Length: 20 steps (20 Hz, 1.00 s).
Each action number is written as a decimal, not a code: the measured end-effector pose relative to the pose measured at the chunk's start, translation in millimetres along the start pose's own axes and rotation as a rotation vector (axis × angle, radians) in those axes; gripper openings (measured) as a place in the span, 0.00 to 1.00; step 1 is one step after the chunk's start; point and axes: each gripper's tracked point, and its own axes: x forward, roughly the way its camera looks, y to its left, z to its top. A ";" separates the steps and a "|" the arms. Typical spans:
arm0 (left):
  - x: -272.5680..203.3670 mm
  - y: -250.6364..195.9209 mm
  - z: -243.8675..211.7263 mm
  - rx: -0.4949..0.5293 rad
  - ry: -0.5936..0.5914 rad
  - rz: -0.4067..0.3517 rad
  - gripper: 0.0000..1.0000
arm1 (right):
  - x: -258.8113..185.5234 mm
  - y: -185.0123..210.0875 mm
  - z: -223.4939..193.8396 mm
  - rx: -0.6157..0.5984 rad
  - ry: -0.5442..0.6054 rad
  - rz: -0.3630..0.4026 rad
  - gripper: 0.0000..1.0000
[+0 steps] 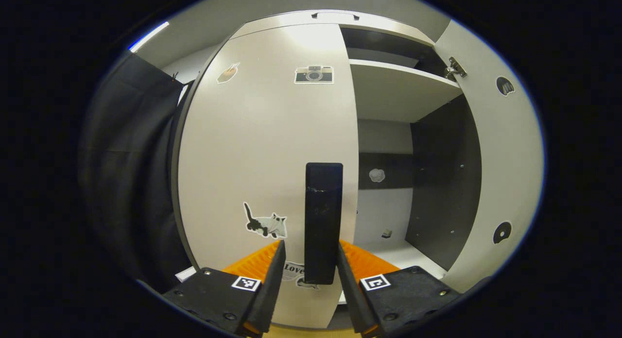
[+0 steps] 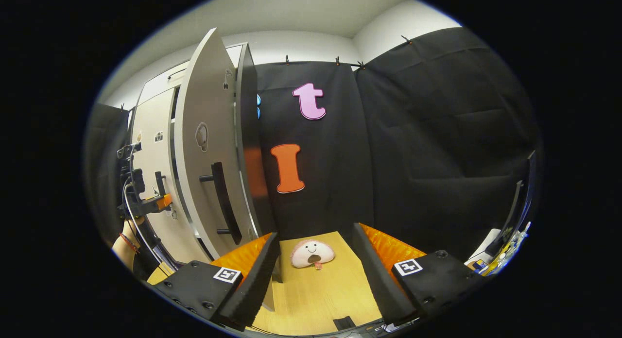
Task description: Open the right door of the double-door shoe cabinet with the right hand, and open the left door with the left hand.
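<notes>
Left gripper (image 1: 305, 267) straddles the left door's handle (image 1: 322, 221) unclosed; right gripper (image 2: 316, 270) gapes over a plush toy (image 2: 312, 253).

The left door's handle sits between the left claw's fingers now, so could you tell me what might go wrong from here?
1. The left claw straddles the black handle with gaps either side; pulling before closing could let it slip off.
2. The left door looks closed, so a skewed pull may strain the grip.
3. The right door stands wide open near the right claw, which could bump it.
</notes>
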 end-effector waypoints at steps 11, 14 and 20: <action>-5.0 -1.9 -2.9 0.029 0.010 -0.049 0.15 | -7.3 1.7 -5.5 -0.007 0.024 -0.002 0.89; -9.4 0.0 -4.7 0.013 0.019 -0.057 0.14 | -12.2 -2.0 -1.8 -0.009 0.015 -0.006 0.89; -13.6 0.8 -2.7 -0.001 0.029 -0.079 0.13 | -27.8 7.5 -1.7 -0.020 0.008 -0.001 0.99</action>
